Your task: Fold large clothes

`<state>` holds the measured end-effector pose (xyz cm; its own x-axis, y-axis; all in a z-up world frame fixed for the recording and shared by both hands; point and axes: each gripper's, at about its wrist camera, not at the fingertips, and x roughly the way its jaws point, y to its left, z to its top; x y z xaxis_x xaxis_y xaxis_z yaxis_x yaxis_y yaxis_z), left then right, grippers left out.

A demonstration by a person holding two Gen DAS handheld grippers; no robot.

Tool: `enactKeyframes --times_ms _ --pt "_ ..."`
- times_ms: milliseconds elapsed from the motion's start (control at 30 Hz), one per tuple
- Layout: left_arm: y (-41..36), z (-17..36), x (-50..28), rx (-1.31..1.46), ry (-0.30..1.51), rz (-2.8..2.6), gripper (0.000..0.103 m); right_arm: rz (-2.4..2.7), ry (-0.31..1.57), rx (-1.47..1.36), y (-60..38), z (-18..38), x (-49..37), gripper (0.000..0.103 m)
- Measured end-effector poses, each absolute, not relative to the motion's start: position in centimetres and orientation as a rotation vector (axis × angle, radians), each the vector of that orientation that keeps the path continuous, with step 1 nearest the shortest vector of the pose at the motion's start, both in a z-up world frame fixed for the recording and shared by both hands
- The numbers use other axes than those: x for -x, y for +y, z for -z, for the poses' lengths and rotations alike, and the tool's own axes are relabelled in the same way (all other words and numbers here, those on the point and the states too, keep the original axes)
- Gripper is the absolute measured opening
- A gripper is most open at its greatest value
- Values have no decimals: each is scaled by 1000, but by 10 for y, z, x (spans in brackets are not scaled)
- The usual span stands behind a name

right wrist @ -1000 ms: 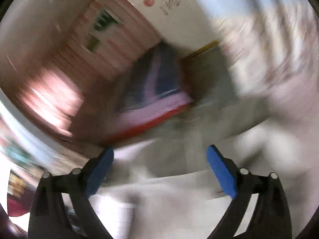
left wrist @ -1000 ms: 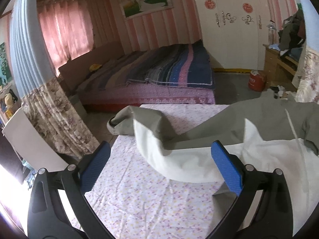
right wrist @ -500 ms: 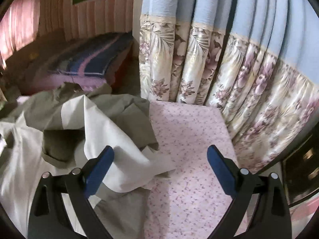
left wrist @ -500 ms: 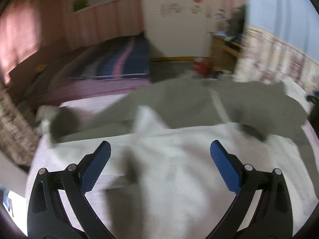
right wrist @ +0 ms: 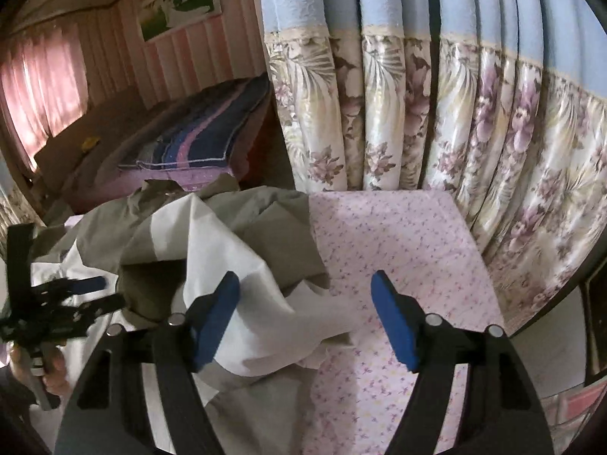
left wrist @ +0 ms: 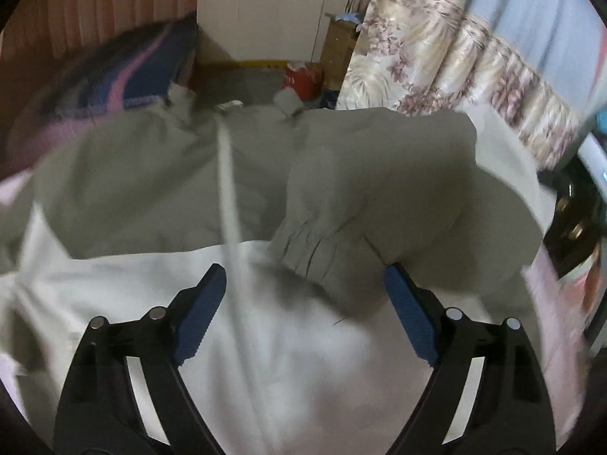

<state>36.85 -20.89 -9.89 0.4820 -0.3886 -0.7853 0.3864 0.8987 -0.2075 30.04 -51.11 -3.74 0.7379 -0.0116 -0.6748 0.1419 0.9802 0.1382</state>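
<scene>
A large olive-grey and white jacket [left wrist: 159, 189] lies crumpled on a pink flowered table cover [right wrist: 398, 242]. In the left wrist view my left gripper [left wrist: 305, 303] hangs over the white lower panel, jaws closing but apart, with the gathered grey sleeve cuff [left wrist: 315, 250] just ahead between the blue pads. In the right wrist view my right gripper [right wrist: 305, 313] hovers above a folded white corner of the jacket [right wrist: 265, 303], its jaws closing with cloth under the gap, not pinched. The left gripper [right wrist: 81, 295] shows there at the far left, held by a hand.
Flowered curtains [right wrist: 474, 144] hang close behind the table's right side. A bed with a striped blanket [right wrist: 197, 129] stands beyond. A wooden cabinet [left wrist: 339, 49] and a red container [left wrist: 301, 79] sit on the floor past the table's far edge.
The left gripper swung right and dipped from the table's left end to the jacket's middle, its jaws narrowing. The right gripper settled over the jacket's right corner, jaws narrower too.
</scene>
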Motion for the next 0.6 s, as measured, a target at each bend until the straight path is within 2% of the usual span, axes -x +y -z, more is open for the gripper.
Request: enactKeyframes --times_ms 33,67,133,167,267,300,367,600 --pt "-211 100 -374 25 967 482 69 81 741 -197 -512 40 -300 72" --pt "-216 101 -380 39 976 501 47 81 744 -203 -512 41 -300 72" --pt "-222 100 -393 53 980 502 40 77 747 -213 -512 44 -298 72" --pt "-223 98 -398 57 977 500 33 76 746 -216 -511 44 -298 72" --pt "-219 86 -408 42 956 474 26 75 727 -209 -507 38 -292 75" --pt "-208 74 -410 45 930 473 25 76 718 -203 -506 35 -290 82" --pt "-184 50 -407 36 865 457 24 98 684 -180 -503 26 -285 87" --pt "-35 -41 -361 -102 557 267 21 102 593 -200 -495 4 -281 89"
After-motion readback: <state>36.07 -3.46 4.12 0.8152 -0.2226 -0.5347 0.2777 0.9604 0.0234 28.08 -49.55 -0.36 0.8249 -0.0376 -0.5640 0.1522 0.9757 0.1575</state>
